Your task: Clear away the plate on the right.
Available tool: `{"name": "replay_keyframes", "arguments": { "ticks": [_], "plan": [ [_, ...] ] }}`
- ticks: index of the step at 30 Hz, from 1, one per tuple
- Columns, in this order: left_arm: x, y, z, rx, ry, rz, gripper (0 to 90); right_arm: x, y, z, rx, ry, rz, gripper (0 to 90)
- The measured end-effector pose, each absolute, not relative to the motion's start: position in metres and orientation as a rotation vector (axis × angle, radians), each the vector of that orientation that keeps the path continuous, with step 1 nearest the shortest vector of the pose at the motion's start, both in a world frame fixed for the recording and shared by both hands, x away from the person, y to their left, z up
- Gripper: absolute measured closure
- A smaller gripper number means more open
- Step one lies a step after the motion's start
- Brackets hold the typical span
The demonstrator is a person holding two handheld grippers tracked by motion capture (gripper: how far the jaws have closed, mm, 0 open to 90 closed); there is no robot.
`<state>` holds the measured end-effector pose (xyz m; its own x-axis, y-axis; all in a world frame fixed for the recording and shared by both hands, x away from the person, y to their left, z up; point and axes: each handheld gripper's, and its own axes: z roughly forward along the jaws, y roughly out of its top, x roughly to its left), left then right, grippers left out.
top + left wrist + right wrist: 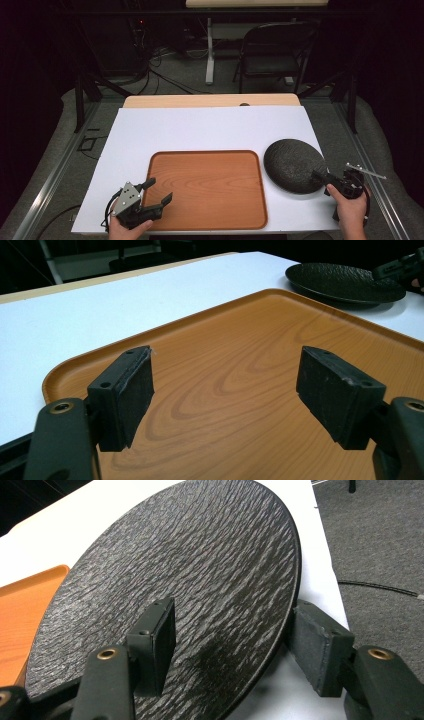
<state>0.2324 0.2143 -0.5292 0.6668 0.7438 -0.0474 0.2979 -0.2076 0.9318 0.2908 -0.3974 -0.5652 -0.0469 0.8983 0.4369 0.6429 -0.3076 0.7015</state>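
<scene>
A brown wooden tray (207, 187) lies empty at the front middle of the white table top. My left gripper (160, 189) hovers over the tray's front left corner, jaws wide open with nothing between them (225, 385); the tray (240, 365) spreads out beneath. To the right of the tray sits a round black textured plate (292, 162). My right gripper (320, 176) is at the plate's front right rim. In the right gripper view its open jaws (232, 630) straddle the plate's (190, 565) rim, one pad over the top face, the other outside the edge.
The white table top (200, 127) has free room behind the tray. A wooden strip (210, 101) borders its far edge. Beyond stand a folding chair (275, 52) and cables on grey carpet. The table's right edge runs close beside the plate.
</scene>
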Motion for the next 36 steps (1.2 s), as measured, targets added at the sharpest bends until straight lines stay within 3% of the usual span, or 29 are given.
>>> {"name": "replay_keyframes", "arguments": {
  "ticks": [36],
  "plan": [
    [0.233,0.214,-0.530,1.788,0.834,0.508,23.3,0.289,-0.411,-0.568,2.102,1.535,1.387,64.1]
  ]
}}
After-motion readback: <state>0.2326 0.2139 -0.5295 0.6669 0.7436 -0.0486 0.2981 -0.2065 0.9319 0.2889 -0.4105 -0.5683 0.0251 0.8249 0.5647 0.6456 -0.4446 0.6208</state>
